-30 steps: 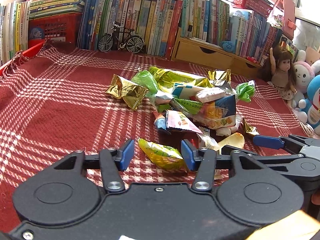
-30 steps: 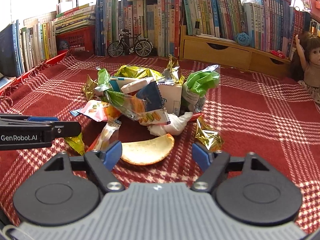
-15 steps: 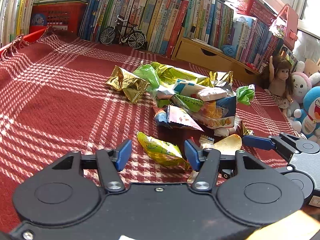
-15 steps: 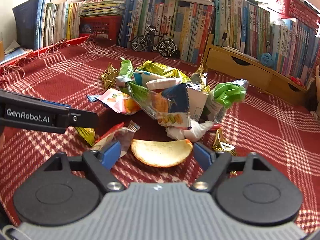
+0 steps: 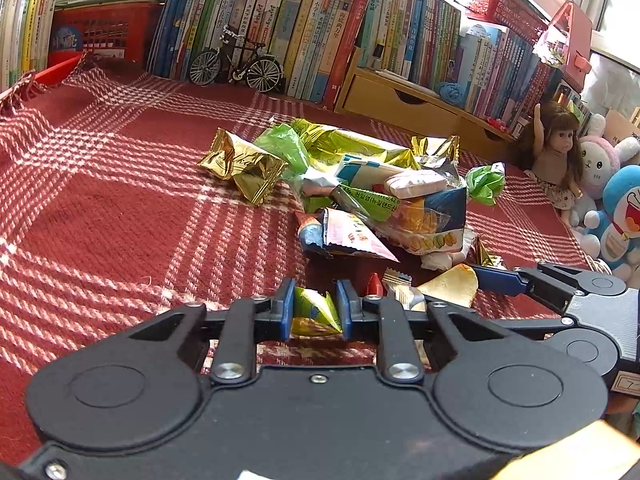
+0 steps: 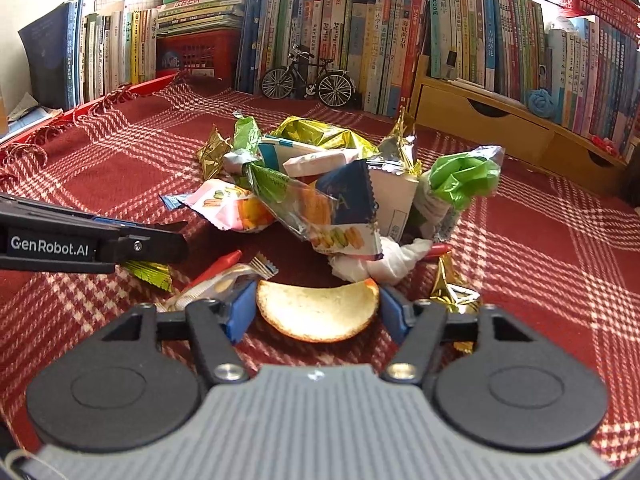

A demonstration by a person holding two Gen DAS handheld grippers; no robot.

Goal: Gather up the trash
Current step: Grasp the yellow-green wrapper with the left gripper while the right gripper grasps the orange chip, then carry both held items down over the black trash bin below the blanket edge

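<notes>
Red-white plaid cloth (image 5: pixel 120 208) covers surface, fringe at far left edge. Row of upright books (image 6: pixel 360 40) along back, some stacked flat on red crate (image 6: pixel 192 50). Miniature bicycle (image 5: pixel 236 66) stands in front of books. Wooden drawer unit (image 5: pixel 404 102) under right-hand books, blue yarn rosette (image 5: pixel 451 90) on top. Red mesh basket (image 5: pixel 496 2) above books. Doll (image 5: pixel 558 152), pink-white plush bunny (image 5: pixel 598 164), blue cartoon plush (image 5: pixel 624 216) at right edge.
</notes>
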